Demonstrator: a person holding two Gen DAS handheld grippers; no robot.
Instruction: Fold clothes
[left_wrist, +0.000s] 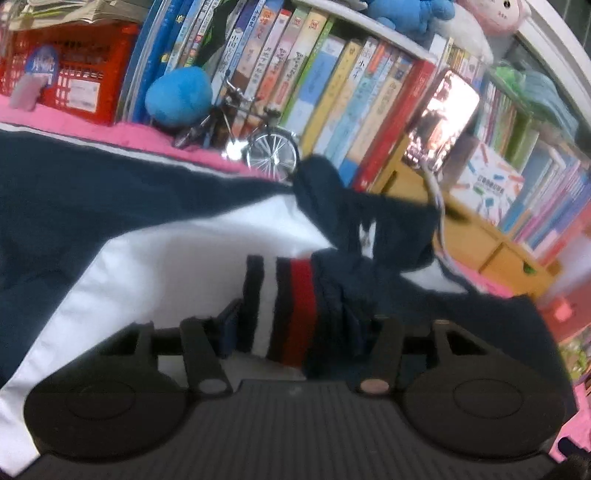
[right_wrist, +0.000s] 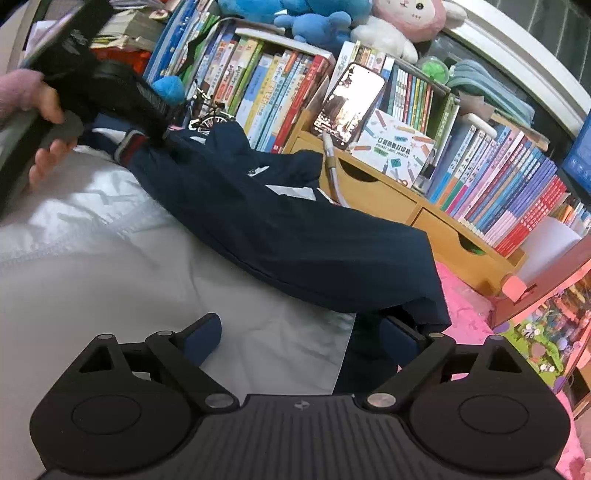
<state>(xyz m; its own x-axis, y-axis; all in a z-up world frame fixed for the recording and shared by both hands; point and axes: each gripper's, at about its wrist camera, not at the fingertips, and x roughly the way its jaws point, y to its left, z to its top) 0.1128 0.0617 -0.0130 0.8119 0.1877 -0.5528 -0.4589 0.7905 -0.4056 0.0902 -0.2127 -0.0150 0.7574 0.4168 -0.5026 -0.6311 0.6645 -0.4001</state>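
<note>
The left gripper (left_wrist: 303, 328) pinches the striped cuff (left_wrist: 291, 306) of the navy sleeve (right_wrist: 258, 221). The right gripper (right_wrist: 303, 339) is spread, its right finger under the sleeve's near end. The sleeve runs from near right to far left over the white jacket body (right_wrist: 110, 258).
</note>
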